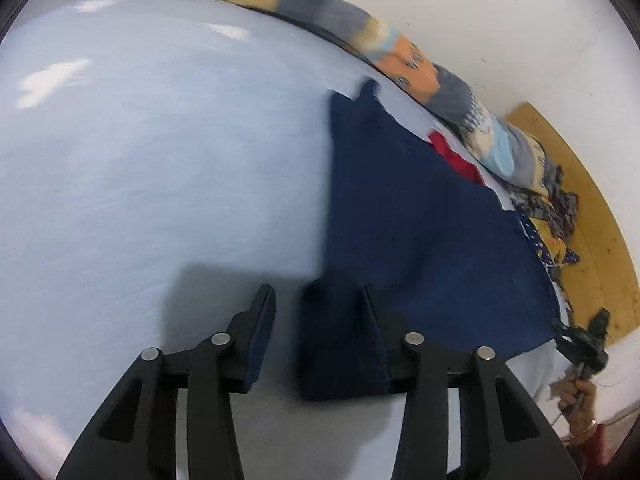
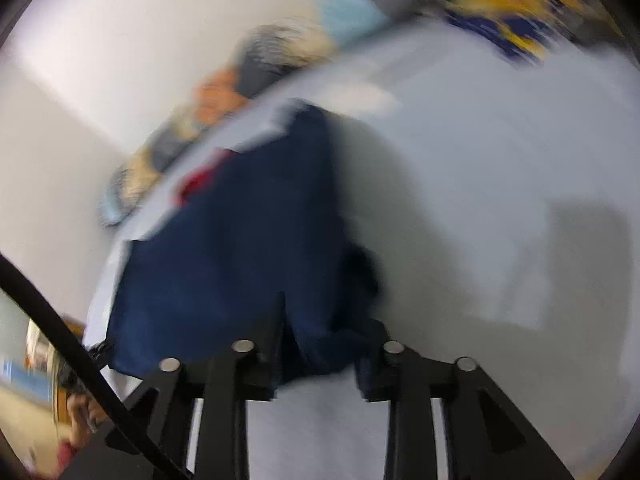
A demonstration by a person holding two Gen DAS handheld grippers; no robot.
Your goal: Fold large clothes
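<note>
Navy garment [image 1: 420, 216] flat on pale sheet [image 1: 140, 180], both grippers [image 1: 316, 292] [image 2: 320, 304] released, jaws apart.

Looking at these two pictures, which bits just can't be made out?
- Navy garment: motion blur in both views hides its kind.
- Red cloth: mostly covered by the navy garment, left view.
- Right tongs: navy cloth between them; blur hides whether the pads press it.
- Patterned pile: smeared, right view.
- Hand: near the left view's rim, small and blurred.
</note>
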